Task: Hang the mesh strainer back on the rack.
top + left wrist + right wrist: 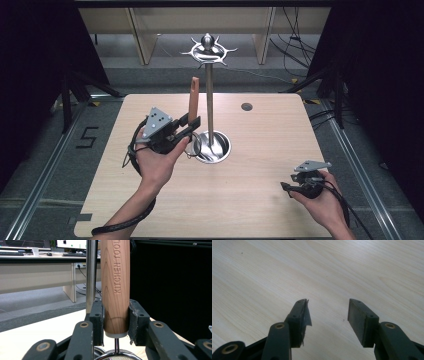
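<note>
At the near edge of the counter (260,200), toward five o'clock, the right claw (286,187) is held low in the person's right hand (325,202), its jaws spread apart over bare wood and nothing between them, as is seen in the right gripper view (328,312). Farther in, at about nine o'clock from the stand's base, the left claw (192,125) is carried by the left hand (157,162), palm turned up and the forearm angled in from the bottom edge. It is clenched on the wooden handle (115,287) of a kitchen tool, gripped near the handle's lower end, with the pads (98,320) pressed on either side. The handle (193,97) is held upright, just beside the steel pole (209,100) of the hanging stand, and a thin metal shank and a rounded metal rim are seen below it, near the round base (220,150); the kind of tool cannot be told. The step in hand is judged to be the raising of the tool toward the hooks. Beyond, at twelve o'clock, the ring of hooks (208,50) stands well above the handle's top. For the next move, a higher lift is called for, and the handle's top end must be brought to one hook.
</note>
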